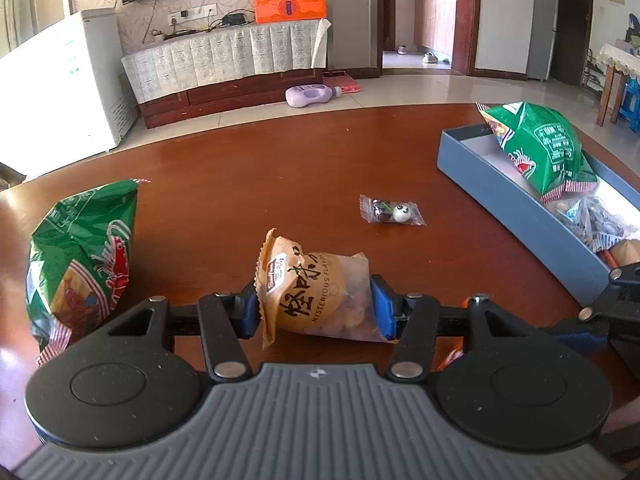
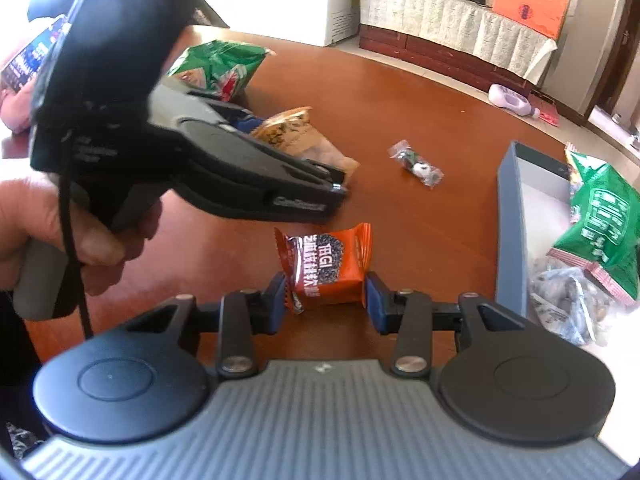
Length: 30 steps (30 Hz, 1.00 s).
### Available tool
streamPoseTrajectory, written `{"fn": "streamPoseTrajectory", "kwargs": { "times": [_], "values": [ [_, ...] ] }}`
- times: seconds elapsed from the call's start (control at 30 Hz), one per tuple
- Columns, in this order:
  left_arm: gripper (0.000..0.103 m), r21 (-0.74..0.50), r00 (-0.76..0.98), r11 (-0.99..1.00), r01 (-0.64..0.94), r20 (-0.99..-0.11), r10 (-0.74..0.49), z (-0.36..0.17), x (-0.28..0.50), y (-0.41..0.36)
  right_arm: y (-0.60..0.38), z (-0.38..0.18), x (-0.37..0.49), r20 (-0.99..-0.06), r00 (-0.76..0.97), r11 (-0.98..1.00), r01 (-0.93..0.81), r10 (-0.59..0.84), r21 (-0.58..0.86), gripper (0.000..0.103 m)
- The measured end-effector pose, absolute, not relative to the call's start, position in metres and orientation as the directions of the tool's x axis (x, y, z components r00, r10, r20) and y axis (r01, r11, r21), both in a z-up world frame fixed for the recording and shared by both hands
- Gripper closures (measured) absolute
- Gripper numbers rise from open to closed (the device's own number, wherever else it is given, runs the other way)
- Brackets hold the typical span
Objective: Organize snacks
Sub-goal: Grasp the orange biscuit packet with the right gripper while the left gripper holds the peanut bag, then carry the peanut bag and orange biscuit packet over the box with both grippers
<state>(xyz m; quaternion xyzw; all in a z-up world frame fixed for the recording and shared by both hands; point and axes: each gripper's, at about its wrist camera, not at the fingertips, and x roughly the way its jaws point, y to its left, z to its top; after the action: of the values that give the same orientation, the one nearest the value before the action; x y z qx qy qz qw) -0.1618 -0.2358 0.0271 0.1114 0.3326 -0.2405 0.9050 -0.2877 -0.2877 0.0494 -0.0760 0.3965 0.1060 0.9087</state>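
From the left wrist camera, the left gripper (image 1: 314, 304) had its blue pads pressed against both sides of a tan snack pouch (image 1: 316, 294), holding it low over the wooden table (image 1: 240, 168). A green chip bag (image 1: 80, 256) lay just to its left. Further out, a small clear candy packet (image 1: 392, 211) sat alone on the table. Off to the right stood the blue box (image 1: 516, 204), with another green bag (image 1: 540, 148) propped inside and smaller wrapped snacks (image 1: 600, 224) beside it.

From the right wrist camera, the right gripper (image 2: 326, 298) was clamped on an orange snack packet (image 2: 326, 266), pads touching its two ends — the packet sat upright between them, just left of the blue box (image 2: 510, 232). The left gripper (image 2: 256, 168) crossed the view above, gripped by the person's hand (image 2: 60, 224), with the tan pouch (image 2: 300, 140) at its tip. The candy packet (image 2: 418, 165) lay beyond, and the green chip bag (image 2: 220, 66) was further back.
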Motion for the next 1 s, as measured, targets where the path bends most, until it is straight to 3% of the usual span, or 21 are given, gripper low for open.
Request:
{"fn": "streamPoseTrajectory", "kwargs": {
  "times": [1.0],
  "values": [
    [0.044, 0.032, 0.726, 0.871, 0.49, -0.568, -0.387, 0.085, -0.23, -0.243, -0.33, 0.095, -0.347, -0.623, 0.777, 0.993, -0.12, 0.09, -0.007, 0.06]
  ]
}}
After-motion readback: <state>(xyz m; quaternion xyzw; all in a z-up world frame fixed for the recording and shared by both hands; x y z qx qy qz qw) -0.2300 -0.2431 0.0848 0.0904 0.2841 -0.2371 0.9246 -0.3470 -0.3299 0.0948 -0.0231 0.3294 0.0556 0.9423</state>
